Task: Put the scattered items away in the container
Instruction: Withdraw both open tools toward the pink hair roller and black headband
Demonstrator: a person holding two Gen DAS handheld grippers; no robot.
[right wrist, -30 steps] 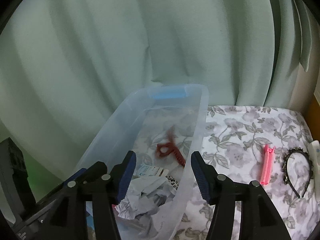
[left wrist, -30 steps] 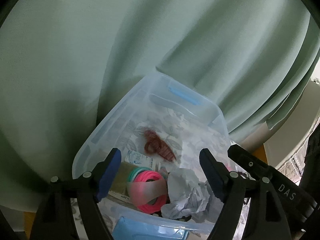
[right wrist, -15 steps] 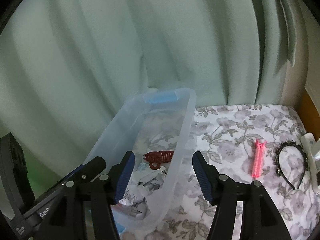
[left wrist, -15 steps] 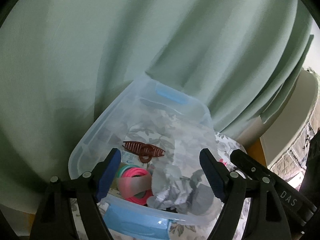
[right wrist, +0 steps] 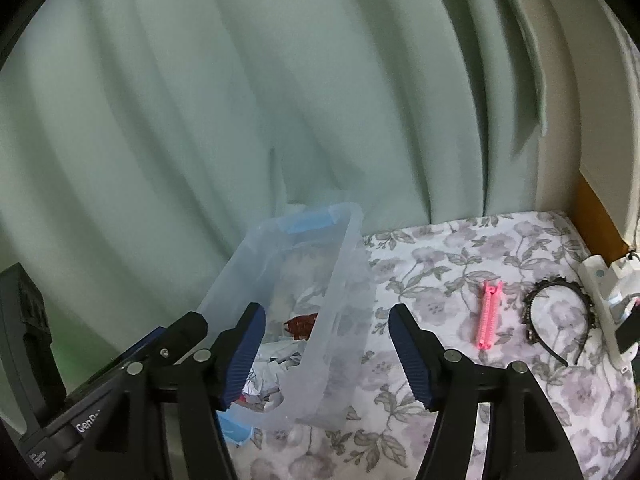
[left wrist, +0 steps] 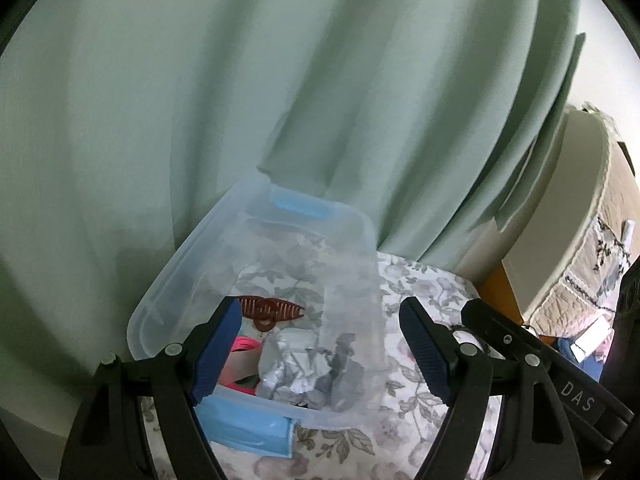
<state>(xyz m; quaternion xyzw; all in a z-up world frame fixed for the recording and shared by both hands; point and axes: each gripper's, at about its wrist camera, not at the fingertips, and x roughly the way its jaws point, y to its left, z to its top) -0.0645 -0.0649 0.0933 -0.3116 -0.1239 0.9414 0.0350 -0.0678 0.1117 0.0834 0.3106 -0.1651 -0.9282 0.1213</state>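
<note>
White letters "DAS" are showing on the black arm of the right tongs [left wrist: 576, 400] in the left wrist view. "Gen" is showing on the left tongs [right wrist: 86, 426], its remaining letters unreadable.

We've got two fisheye cams, one on each gripper, both looking forward and down past their own fingers toward the green curtain [left wrist: 280, 80]. The left one sits just above the clear container [left wrist: 360, 248], peering in over its near end. The right one sits beside it, catching the floral tablecloth [right wrist: 460, 272] too. Both share the container and curtain.
</note>
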